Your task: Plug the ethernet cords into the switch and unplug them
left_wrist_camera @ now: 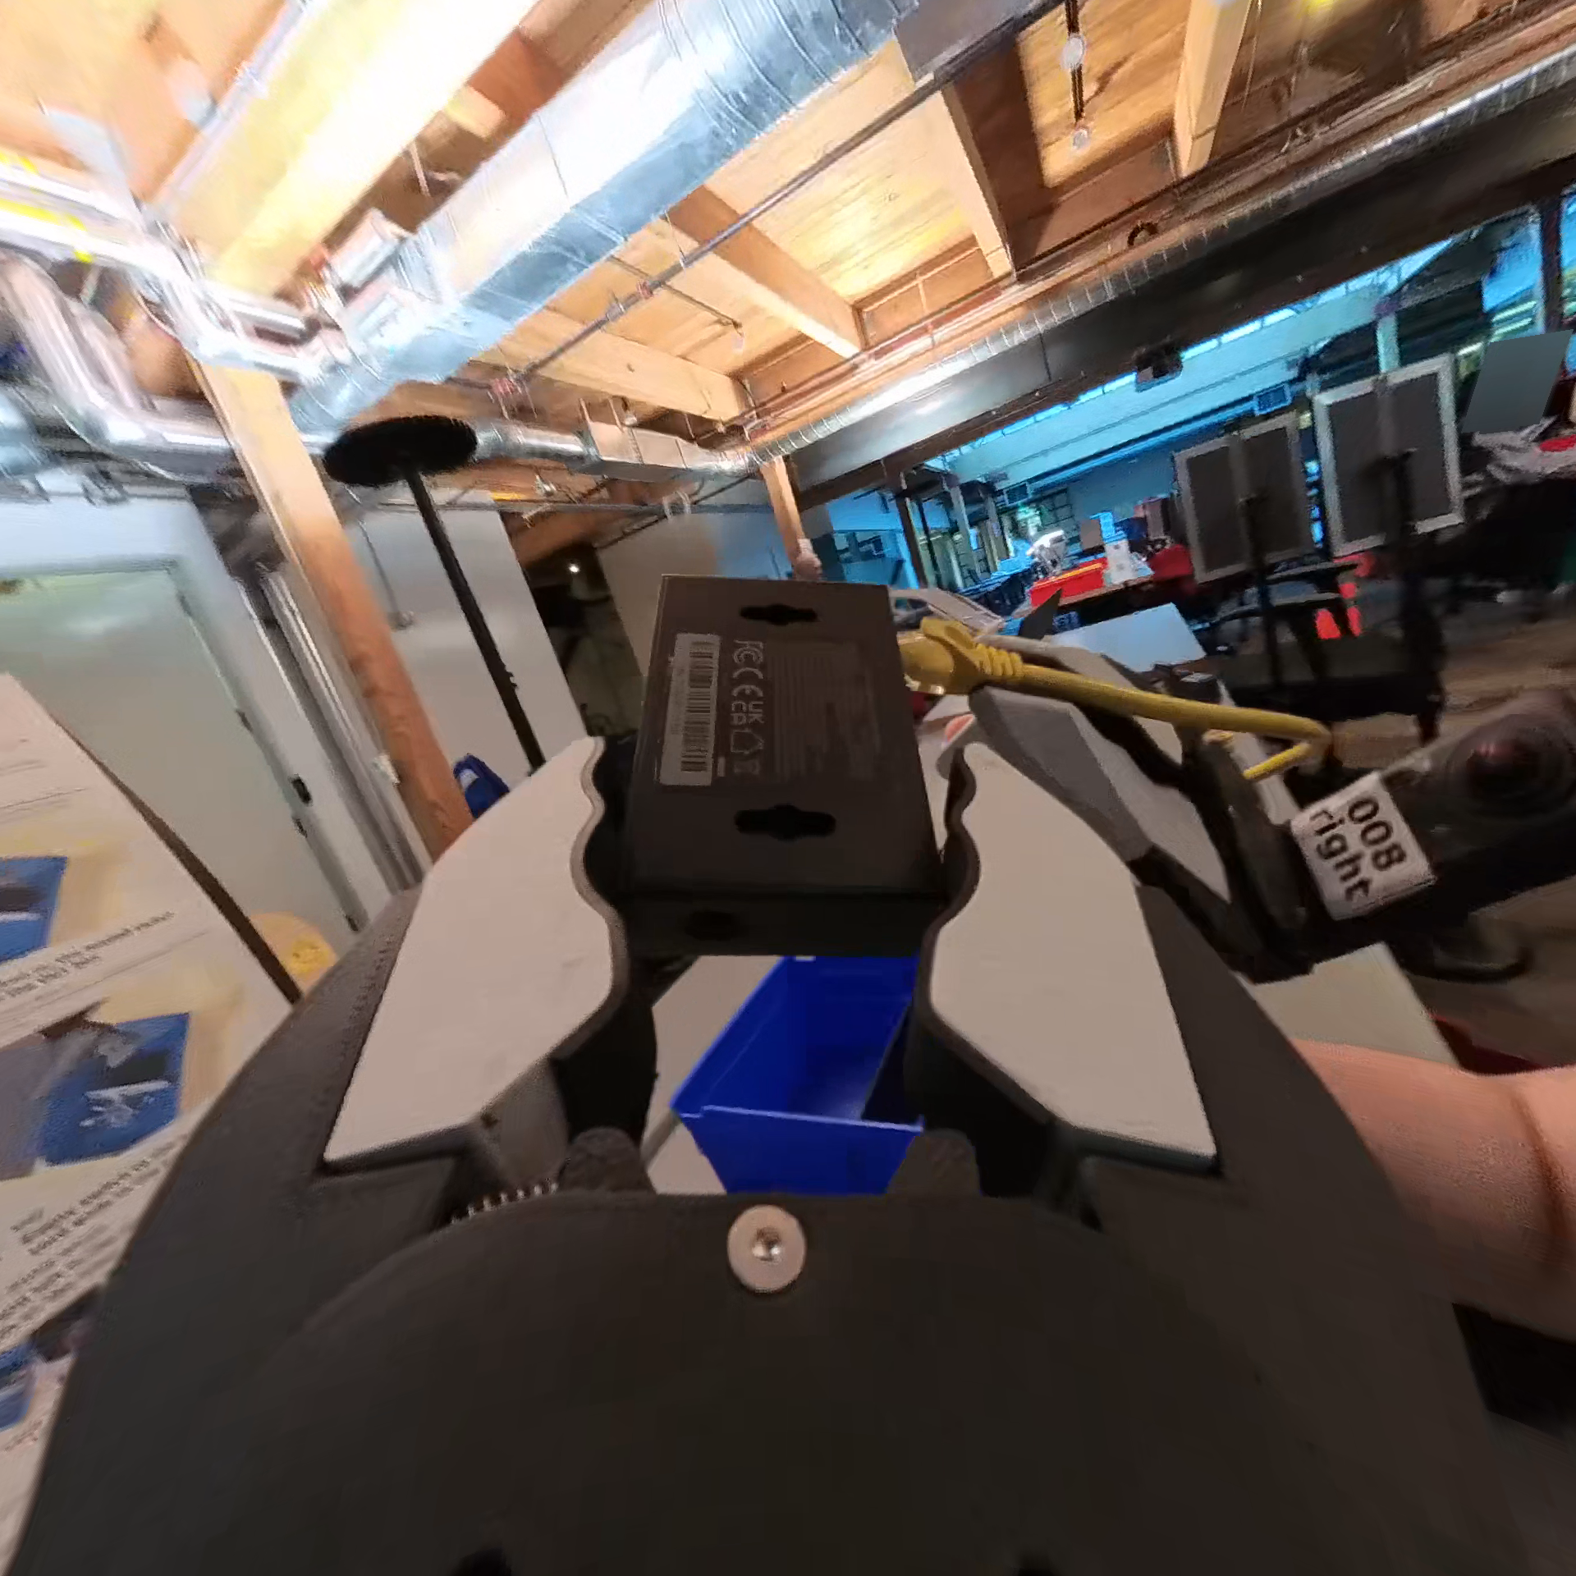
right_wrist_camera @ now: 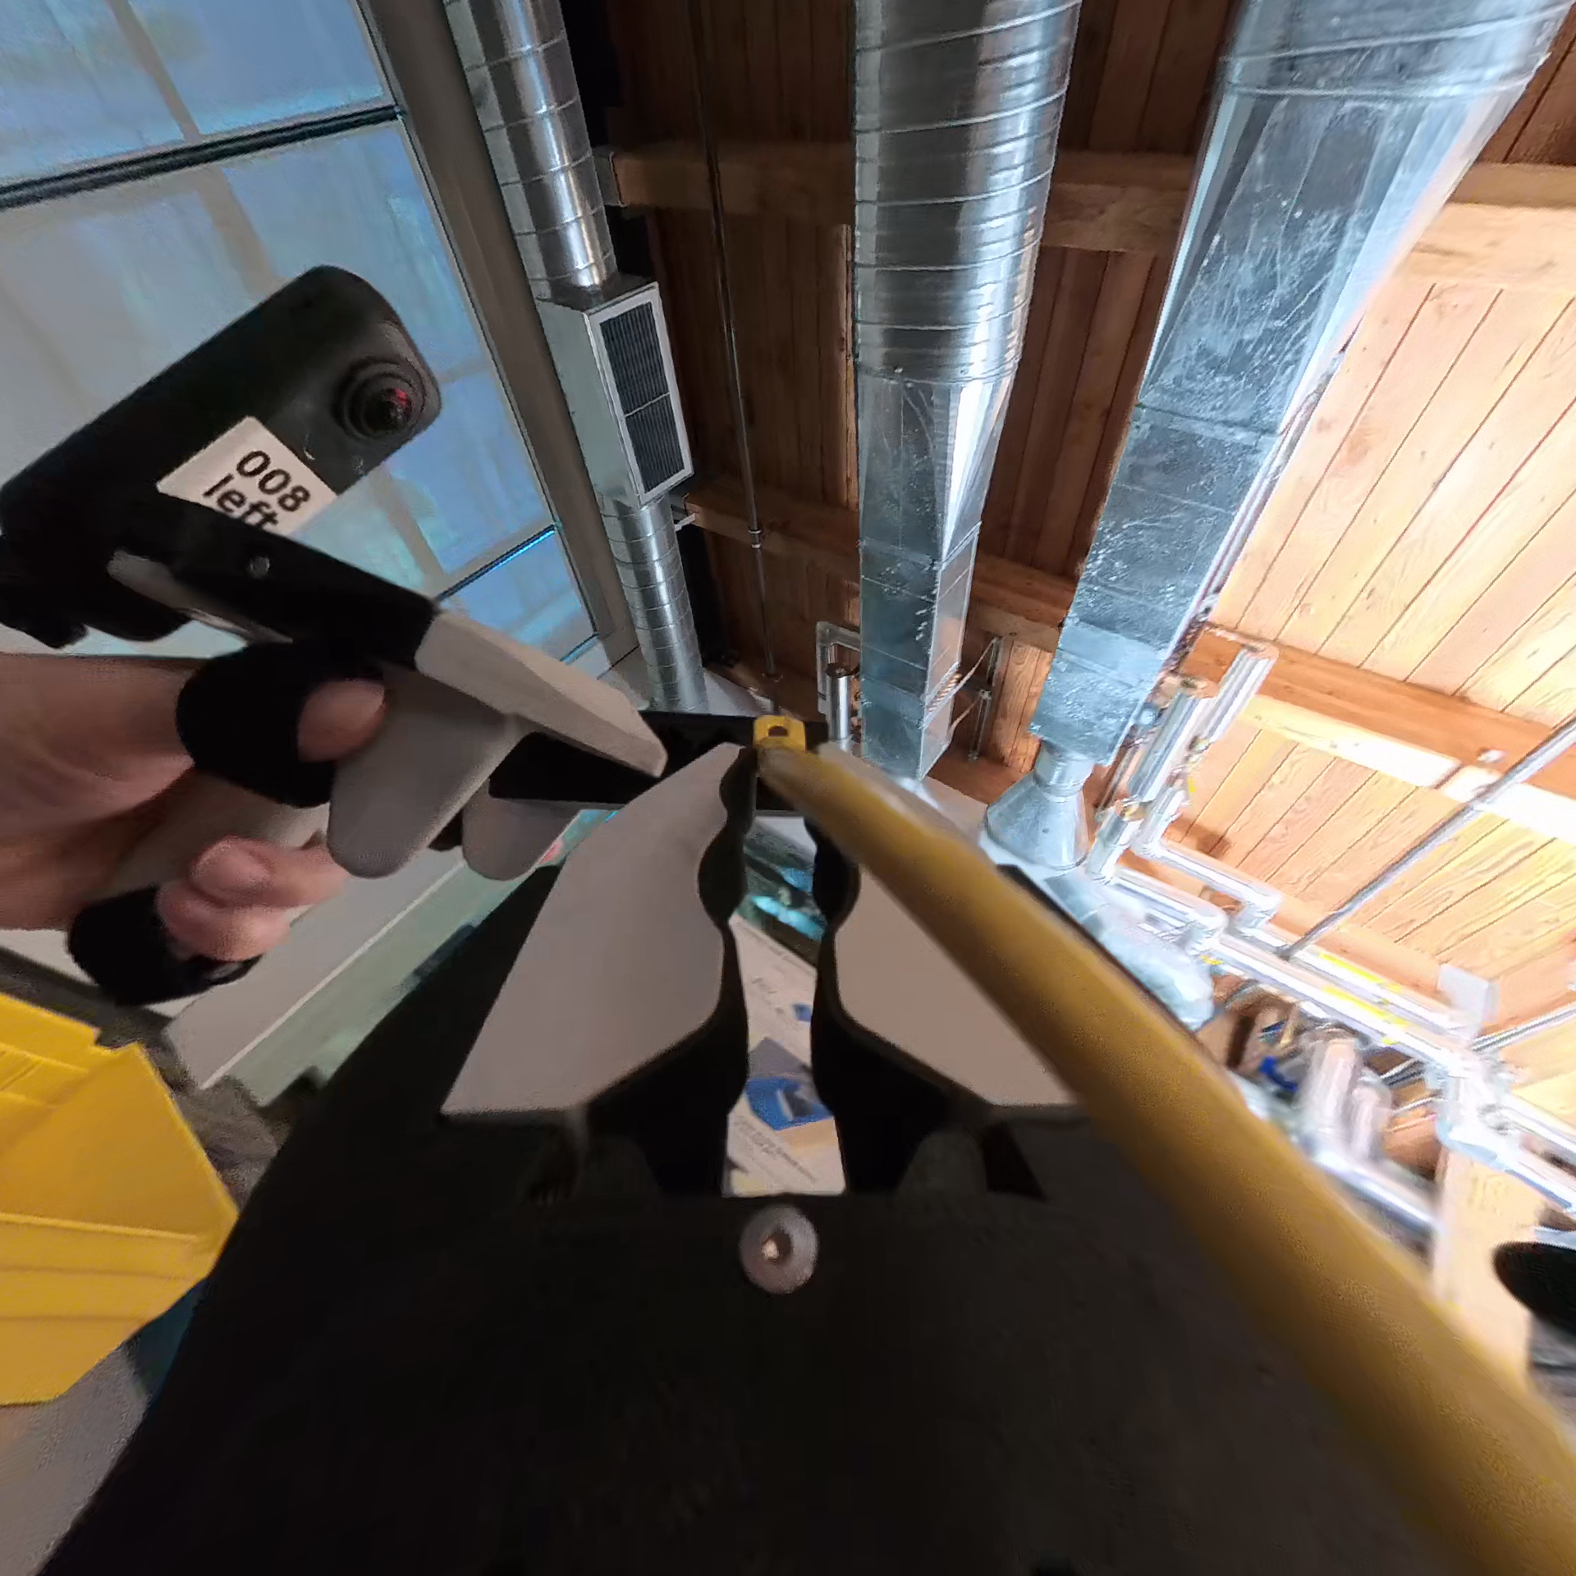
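Between the left fingers: a black switch (left_wrist_camera: 780, 750) is sitting clamped, lifted clear of the table, its labelled underside facing the left wrist camera.
Left gripper (left_wrist_camera: 780, 819): its pale fingers (left_wrist_camera: 512, 921) are pressing on the two long sides of the switch near its closer end.
Yellow ethernet cord (left_wrist_camera: 1100, 686): it is running from the right gripper to the switch's right edge; its plug (left_wrist_camera: 934, 657) is sitting at that edge, though whether it is seated in a port cannot be told.
Right gripper (right_wrist_camera: 772, 759): its fingers are standing nearly together, pinching the cord just behind the plug (right_wrist_camera: 780, 731), which is showing right past the fingertips.
Cord in the right wrist view (right_wrist_camera: 1109, 1066): it is sweeping back close past the lens, blurred.
Left gripper from the right (right_wrist_camera: 546, 742): a hand (right_wrist_camera: 128, 793) is squeezing its handle, and the switch (right_wrist_camera: 682, 750) is showing edge-on as a dark sliver.
Blue bin (left_wrist_camera: 810, 1100): it is lying open below the switch, seen between the left fingers.
Yellow bin (right_wrist_camera: 77, 1219): it is standing at the lower left of the right wrist view.
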Motion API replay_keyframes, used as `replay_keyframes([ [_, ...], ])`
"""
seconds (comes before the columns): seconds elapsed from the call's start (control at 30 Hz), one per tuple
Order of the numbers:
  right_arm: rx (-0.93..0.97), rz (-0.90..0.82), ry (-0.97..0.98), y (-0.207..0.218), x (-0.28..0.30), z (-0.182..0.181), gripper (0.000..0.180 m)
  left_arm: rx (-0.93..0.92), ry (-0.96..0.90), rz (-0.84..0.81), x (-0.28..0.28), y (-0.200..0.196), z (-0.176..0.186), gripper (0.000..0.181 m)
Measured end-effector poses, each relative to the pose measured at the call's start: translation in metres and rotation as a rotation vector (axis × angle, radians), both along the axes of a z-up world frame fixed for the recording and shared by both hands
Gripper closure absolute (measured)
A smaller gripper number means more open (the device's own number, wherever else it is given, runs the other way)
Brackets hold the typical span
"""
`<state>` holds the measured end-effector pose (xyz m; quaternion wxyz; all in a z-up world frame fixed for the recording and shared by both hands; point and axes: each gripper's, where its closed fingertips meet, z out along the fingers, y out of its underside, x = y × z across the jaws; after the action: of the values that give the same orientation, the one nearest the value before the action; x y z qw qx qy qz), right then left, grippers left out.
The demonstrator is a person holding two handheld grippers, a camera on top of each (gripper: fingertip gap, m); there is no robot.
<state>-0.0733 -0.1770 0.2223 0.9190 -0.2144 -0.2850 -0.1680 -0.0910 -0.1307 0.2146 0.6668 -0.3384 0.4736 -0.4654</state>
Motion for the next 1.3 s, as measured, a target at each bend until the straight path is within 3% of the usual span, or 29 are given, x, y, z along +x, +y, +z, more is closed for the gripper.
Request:
replay_keyframes([
  [0.03,-0.027,0.019,-0.004,0.004,0.0,-0.002,0.169,0.019,0.003,0.013,-0.001,0.004,-0.002,0.109],
  [0.17,-0.153,0.114,-0.001,0.023,-0.008,-0.012,0.168,0.1,0.027,0.096,-0.012,0.021,-0.013,0.109],
  [0.4,-0.264,0.14,0.02,0.053,-0.016,-0.031,0.168,0.083,0.062,0.124,-0.021,0.045,-0.031,0.108],
  [1.1,-0.393,0.153,0.06,0.078,-0.013,-0.045,0.167,0.101,0.139,0.246,-0.023,0.062,-0.041,0.109],
  [1.2,-0.573,0.16,0.116,0.111,-0.009,-0.06,0.167,-0.004,0.19,0.318,-0.023,0.094,-0.051,0.109],
  [1.3,-0.885,0.322,0.257,0.152,-0.005,-0.095,0.163,-0.221,0.219,0.363,-0.02,0.138,-0.075,0.109],
])
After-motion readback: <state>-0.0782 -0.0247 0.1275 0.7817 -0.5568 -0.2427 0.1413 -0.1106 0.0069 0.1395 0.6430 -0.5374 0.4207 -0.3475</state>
